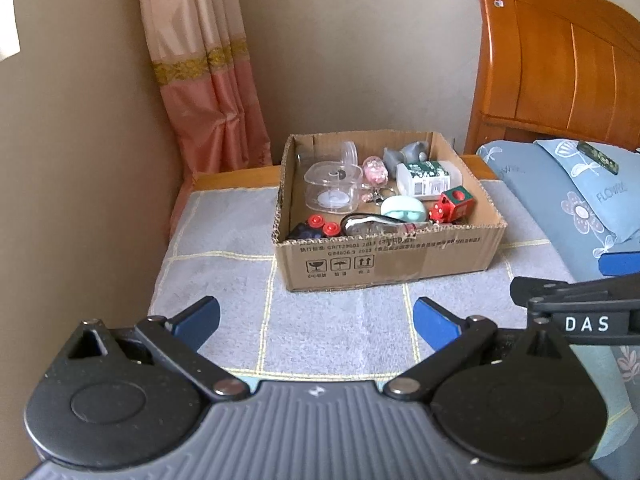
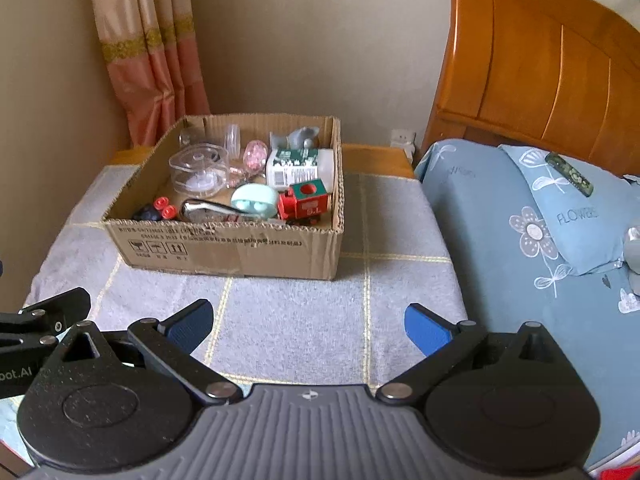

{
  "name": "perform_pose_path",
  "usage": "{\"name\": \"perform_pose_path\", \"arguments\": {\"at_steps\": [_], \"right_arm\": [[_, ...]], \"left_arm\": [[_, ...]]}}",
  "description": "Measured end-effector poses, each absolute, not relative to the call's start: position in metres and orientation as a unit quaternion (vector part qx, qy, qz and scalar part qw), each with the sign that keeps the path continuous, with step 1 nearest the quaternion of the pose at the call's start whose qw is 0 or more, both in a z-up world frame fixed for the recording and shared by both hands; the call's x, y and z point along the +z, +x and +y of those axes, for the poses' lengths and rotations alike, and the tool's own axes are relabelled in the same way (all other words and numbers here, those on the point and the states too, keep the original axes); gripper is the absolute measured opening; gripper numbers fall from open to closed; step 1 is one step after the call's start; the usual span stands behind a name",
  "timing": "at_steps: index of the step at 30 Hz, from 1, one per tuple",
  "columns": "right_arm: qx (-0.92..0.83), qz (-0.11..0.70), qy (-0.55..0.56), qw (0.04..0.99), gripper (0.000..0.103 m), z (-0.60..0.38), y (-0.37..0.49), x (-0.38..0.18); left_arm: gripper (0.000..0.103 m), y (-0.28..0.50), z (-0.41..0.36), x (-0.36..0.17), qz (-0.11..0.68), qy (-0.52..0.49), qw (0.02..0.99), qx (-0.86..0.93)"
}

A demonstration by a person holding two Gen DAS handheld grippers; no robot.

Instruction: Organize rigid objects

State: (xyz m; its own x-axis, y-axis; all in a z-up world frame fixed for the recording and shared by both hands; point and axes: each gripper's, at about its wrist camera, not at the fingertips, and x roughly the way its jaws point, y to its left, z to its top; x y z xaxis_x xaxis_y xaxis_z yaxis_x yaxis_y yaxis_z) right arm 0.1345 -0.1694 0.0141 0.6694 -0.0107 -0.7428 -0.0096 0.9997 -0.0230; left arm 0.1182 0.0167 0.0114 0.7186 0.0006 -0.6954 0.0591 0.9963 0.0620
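A cardboard box [image 1: 392,260] stands on a grey towel; it also shows in the right wrist view [image 2: 240,248]. Inside lie a clear plastic container [image 1: 332,190], a white bottle with a green label [image 1: 428,178], a red toy train [image 1: 452,204], a mint round case [image 1: 402,208], a pink trinket [image 1: 375,170] and a shiny metal piece [image 1: 368,222]. My left gripper [image 1: 316,322] is open and empty, in front of the box. My right gripper [image 2: 308,326] is open and empty, also short of the box.
The grey checked towel [image 2: 300,320] covers a low wooden stand. A blue flowered pillow [image 2: 560,216] and a bed lie to the right under a wooden headboard [image 2: 540,60]. A dark patterned object [image 2: 570,174] lies on the pillow. A pink curtain [image 1: 200,72] hangs behind.
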Motion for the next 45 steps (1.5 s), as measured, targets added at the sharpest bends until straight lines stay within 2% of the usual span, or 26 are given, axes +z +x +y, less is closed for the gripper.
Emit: {"name": "perform_pose_path", "arguments": {"at_steps": [45], "right_arm": [[0.000,0.377,-0.013,0.926,0.103,-0.168,0.123,0.027]], "left_arm": [[0.102,0.119,0.017,0.019,0.378,0.042,0.925,0.004]]}}
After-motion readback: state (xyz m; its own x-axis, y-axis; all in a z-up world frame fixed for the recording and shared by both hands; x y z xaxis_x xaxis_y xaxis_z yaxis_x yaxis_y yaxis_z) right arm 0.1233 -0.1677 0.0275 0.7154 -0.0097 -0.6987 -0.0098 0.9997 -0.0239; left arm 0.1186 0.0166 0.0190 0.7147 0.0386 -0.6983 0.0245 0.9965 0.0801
